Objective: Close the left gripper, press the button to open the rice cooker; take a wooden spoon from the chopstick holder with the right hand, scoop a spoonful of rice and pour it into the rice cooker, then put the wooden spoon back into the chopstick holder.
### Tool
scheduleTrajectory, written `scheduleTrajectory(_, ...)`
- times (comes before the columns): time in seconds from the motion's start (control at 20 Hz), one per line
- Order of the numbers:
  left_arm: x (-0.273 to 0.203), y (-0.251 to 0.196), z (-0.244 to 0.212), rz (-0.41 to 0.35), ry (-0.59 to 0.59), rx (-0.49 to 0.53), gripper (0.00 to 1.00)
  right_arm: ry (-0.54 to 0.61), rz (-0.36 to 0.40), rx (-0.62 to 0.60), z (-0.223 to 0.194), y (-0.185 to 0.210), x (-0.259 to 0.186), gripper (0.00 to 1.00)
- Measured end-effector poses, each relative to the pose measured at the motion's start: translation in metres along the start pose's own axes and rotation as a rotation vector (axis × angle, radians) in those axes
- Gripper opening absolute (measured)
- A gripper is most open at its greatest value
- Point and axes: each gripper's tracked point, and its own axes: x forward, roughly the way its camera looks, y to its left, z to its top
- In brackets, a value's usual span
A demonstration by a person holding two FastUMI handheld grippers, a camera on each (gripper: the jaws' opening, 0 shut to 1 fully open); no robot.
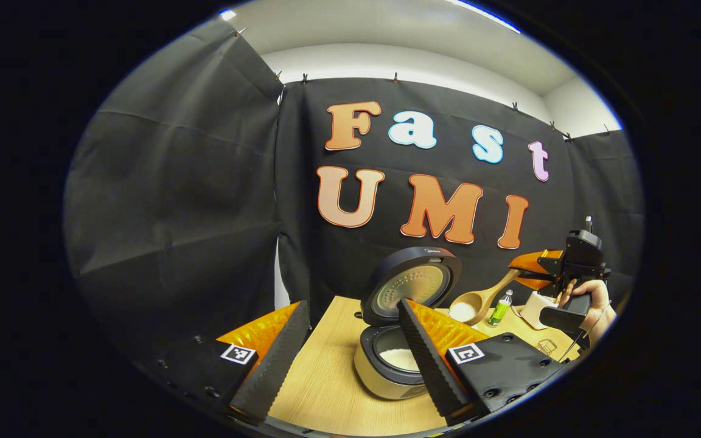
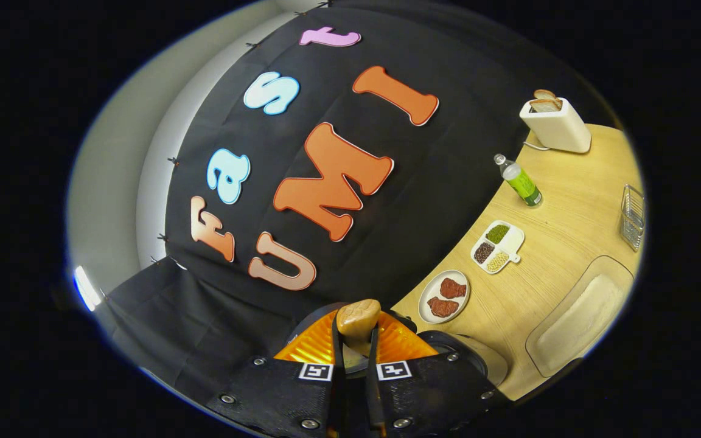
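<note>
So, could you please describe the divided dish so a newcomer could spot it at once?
On the wooden table, between the green bottle and the plate of meat, lies a small white dish. It alone has compartments, holding green, dark and pale grains.

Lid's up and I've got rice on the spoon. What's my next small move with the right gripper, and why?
Probably carry the wooden spoon leftward over the open rice cooker's pot, then tip it. The right gripper is shut on the handle, the bowl holds white rice, and it sits right of the pot, beside the raised lid, so tipping now would likely spill.
</note>
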Motion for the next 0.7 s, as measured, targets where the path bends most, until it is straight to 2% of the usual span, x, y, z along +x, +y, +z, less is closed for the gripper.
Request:
scheduleTrajectory(0.3,-0.001,0.003,-0.001,0.011,0.002,0.006,1.0,-0.004,0.005,-0.052,-0.003,0.002,0.002,0.12)
scheduleTrajectory(0.7,0.0,0.0,0.009,0.014,-0.024,0.016,0.98,-0.03,0.025,-0.15,0.003,0.009,0.005,0.12)
